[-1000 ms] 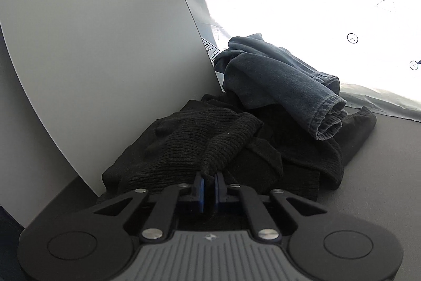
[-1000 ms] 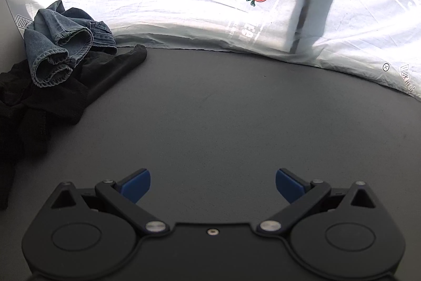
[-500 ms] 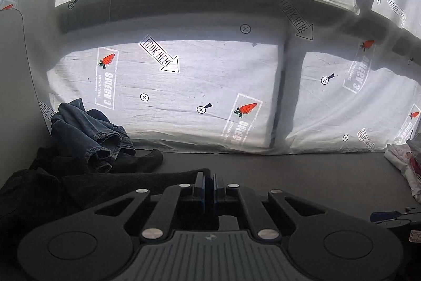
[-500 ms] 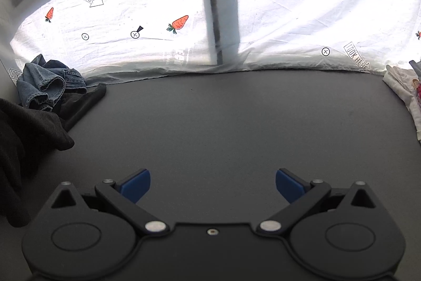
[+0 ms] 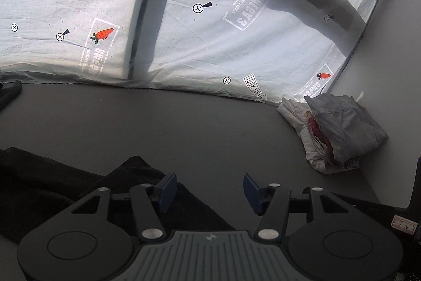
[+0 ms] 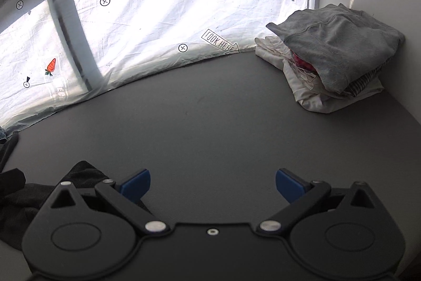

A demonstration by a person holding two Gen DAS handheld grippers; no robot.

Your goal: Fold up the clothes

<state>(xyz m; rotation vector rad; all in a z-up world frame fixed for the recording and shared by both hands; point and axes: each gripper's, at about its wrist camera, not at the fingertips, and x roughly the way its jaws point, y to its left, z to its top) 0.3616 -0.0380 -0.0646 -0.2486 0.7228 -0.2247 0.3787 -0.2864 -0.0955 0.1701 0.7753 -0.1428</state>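
Observation:
A black knit garment (image 5: 52,183) lies crumpled on the dark grey table (image 5: 197,123), under and left of my left gripper (image 5: 208,188). That gripper is open and empty, its left blue pad over the cloth. In the right wrist view the same black garment (image 6: 29,199) lies at the lower left, beside my right gripper (image 6: 211,183), which is open and empty above bare table (image 6: 223,123).
A stack of folded clothes, grey on top of white (image 5: 339,131), sits in the far right corner against the wall; it also shows in the right wrist view (image 6: 334,54). A white printed sheet (image 5: 210,38) covers the back. Part of a dark garment (image 5: 9,94) shows at the far left.
My left gripper has opened and let go of the black garment after carrying it right, away from the pile with the jeans. Both views have swung right toward the folded stack.

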